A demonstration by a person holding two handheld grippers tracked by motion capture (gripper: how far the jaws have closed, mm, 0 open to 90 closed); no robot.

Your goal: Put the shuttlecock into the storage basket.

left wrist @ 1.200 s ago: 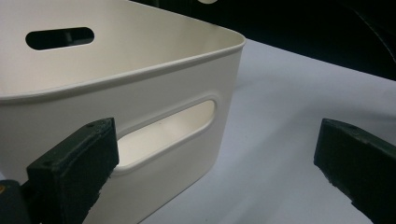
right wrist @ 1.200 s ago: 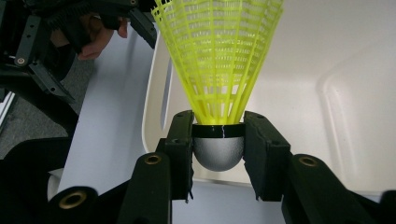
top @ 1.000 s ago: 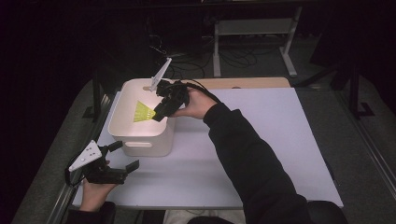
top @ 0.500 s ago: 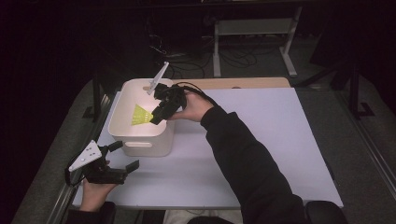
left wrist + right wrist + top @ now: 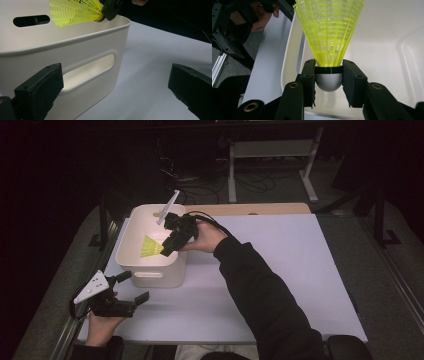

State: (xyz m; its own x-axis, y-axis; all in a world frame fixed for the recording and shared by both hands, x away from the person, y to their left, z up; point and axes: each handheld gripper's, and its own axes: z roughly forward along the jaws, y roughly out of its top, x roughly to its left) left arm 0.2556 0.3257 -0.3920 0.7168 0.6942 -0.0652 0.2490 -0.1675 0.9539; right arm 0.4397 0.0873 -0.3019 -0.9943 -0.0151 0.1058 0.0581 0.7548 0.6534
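Yellow shuttlecock [image 5: 329, 30], cork clamped in R gripper [image 5: 329, 82] over white bin [image 5: 131, 251] by worktop's left edge, poised for drop; L gripper [image 5: 132, 287] released.

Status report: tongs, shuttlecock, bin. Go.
Right tongs shut on shuttlecock, holding it over the bin. Left tongs open, idle near the bin's front. Nothing in the way.

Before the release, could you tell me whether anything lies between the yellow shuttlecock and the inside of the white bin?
Nothing visible does: the right gripper holds the shuttlecock by its head above the open bin, whose interior looks bare.
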